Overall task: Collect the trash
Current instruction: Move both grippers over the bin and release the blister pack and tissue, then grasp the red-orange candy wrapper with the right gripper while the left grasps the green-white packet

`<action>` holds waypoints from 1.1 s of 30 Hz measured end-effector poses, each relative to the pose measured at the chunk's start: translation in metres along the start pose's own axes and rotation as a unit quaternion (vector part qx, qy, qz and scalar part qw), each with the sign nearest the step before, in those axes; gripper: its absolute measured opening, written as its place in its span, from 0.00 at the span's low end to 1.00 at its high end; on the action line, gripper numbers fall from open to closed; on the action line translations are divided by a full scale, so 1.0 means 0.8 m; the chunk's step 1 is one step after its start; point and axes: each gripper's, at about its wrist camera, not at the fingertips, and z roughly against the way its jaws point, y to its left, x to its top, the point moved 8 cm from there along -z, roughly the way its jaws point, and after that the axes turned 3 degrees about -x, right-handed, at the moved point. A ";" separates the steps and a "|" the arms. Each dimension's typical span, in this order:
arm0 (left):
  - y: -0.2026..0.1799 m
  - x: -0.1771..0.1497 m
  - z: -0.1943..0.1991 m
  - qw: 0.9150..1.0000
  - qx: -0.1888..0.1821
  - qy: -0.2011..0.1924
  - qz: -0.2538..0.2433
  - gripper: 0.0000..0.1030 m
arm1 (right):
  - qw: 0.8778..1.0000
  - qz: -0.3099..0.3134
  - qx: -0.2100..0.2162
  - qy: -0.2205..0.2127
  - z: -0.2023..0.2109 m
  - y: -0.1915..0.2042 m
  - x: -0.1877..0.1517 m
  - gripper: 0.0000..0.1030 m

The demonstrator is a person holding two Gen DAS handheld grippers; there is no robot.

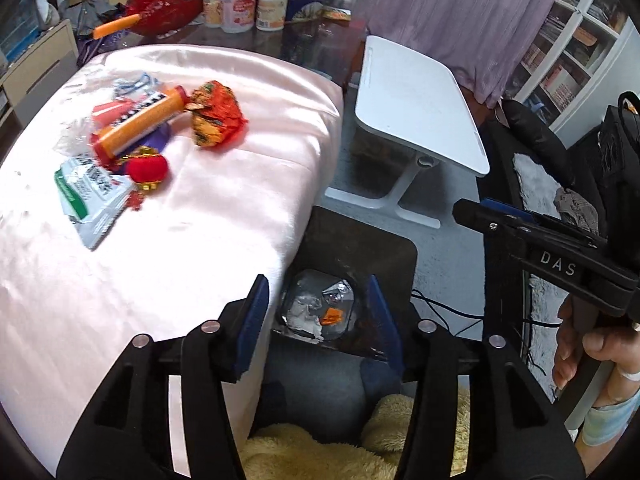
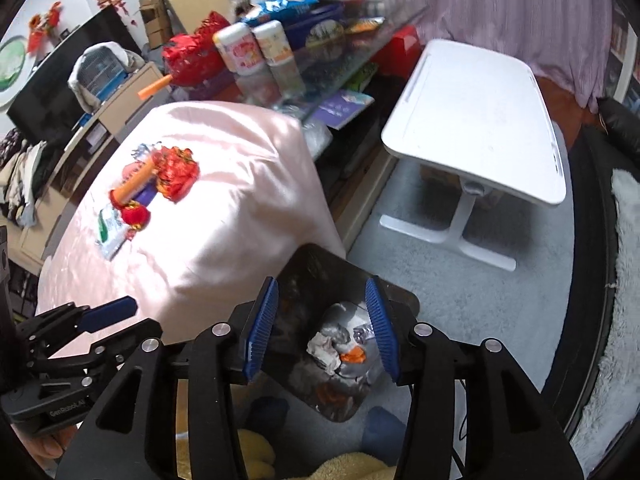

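Both grippers, left gripper and right gripper, jaws apart, empty, over the black trash bin lower centre. Wrapper pile upper left on the pink cushion: likely light, crinkly, slippery; pinch the orange-red wrapper by a crumpled edge.

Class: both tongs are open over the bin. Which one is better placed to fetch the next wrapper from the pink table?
Probably the left tongs: they sit at the table's edge, nearer the wrappers. The right tongs hang over the bin, farther away.
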 end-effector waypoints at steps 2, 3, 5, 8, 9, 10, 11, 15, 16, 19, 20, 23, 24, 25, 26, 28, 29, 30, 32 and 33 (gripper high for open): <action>0.020 0.001 0.018 1.000 0.021 -0.013 0.005 0.61 | 1.000 0.011 0.002 -0.005 0.002 0.016 0.006 0.55; 0.032 0.000 0.027 0.999 0.032 -0.018 0.010 0.62 | 1.000 0.016 0.004 -0.007 0.002 0.024 0.009 0.55; 0.054 0.000 0.042 0.998 0.045 -0.027 0.023 0.63 | 1.000 0.027 0.011 -0.007 0.000 0.044 0.014 0.55; 0.096 -0.001 0.062 0.996 0.061 -0.041 0.053 0.64 | 0.999 0.043 0.022 -0.009 -0.005 0.074 0.024 0.55; 0.113 -0.002 0.068 0.995 0.068 -0.044 0.064 0.65 | 0.998 0.049 0.025 -0.010 -0.008 0.083 0.027 0.55; 0.129 -0.003 0.073 0.993 0.074 -0.046 0.075 0.65 | 0.998 0.054 0.028 -0.010 -0.010 0.093 0.031 0.55; 0.144 -0.004 0.076 0.992 0.079 -0.047 0.085 0.65 | 0.998 0.058 0.030 -0.012 -0.014 0.102 0.036 0.55; 0.191 -0.002 0.080 0.988 0.099 -0.049 0.111 0.65 | 0.996 0.073 0.043 -0.014 -0.032 0.140 0.053 0.56; 0.202 0.001 0.080 0.987 0.103 -0.050 0.117 0.65 | 0.996 0.077 0.045 -0.013 -0.037 0.148 0.058 0.56; 0.227 0.011 0.073 0.984 0.105 -0.053 0.134 0.65 | 0.994 0.092 0.049 -0.015 -0.053 0.171 0.071 0.56; 0.234 0.014 0.069 0.983 0.105 -0.053 0.139 0.65 | 0.994 0.095 0.051 -0.016 -0.058 0.175 0.075 0.56; 0.244 0.026 0.052 0.983 0.096 -0.047 0.147 0.64 | 0.994 0.095 0.053 -0.016 -0.075 0.185 0.090 0.56; 0.246 0.029 0.046 0.984 0.092 -0.045 0.147 0.64 | 0.994 0.095 0.053 -0.016 -0.081 0.186 0.095 0.56; 0.247 0.034 0.040 0.984 0.088 -0.044 0.146 0.64 | 0.994 0.094 0.055 -0.016 -0.087 0.188 0.098 0.56; 0.246 0.037 0.034 0.985 0.085 -0.043 0.145 0.64 | 0.994 0.092 0.056 -0.015 -0.094 0.189 0.102 0.56; 0.248 0.044 0.022 0.985 0.085 -0.038 0.144 0.64 | 0.994 0.092 0.057 -0.011 -0.107 0.194 0.108 0.56; 0.249 0.046 0.016 0.985 0.085 -0.036 0.144 0.64 | 0.994 0.092 0.059 -0.009 -0.114 0.197 0.110 0.56; 0.250 0.049 0.011 0.985 0.084 -0.034 0.144 0.64 | 0.994 0.092 0.062 -0.006 -0.119 0.200 0.112 0.56; 0.253 0.054 0.000 0.986 0.077 -0.031 0.148 0.61 | 0.993 0.096 0.068 -0.002 -0.129 0.208 0.112 0.56; 0.254 0.055 -0.004 0.985 0.073 -0.029 0.151 0.58 | 0.993 0.099 0.070 0.000 -0.134 0.212 0.113 0.56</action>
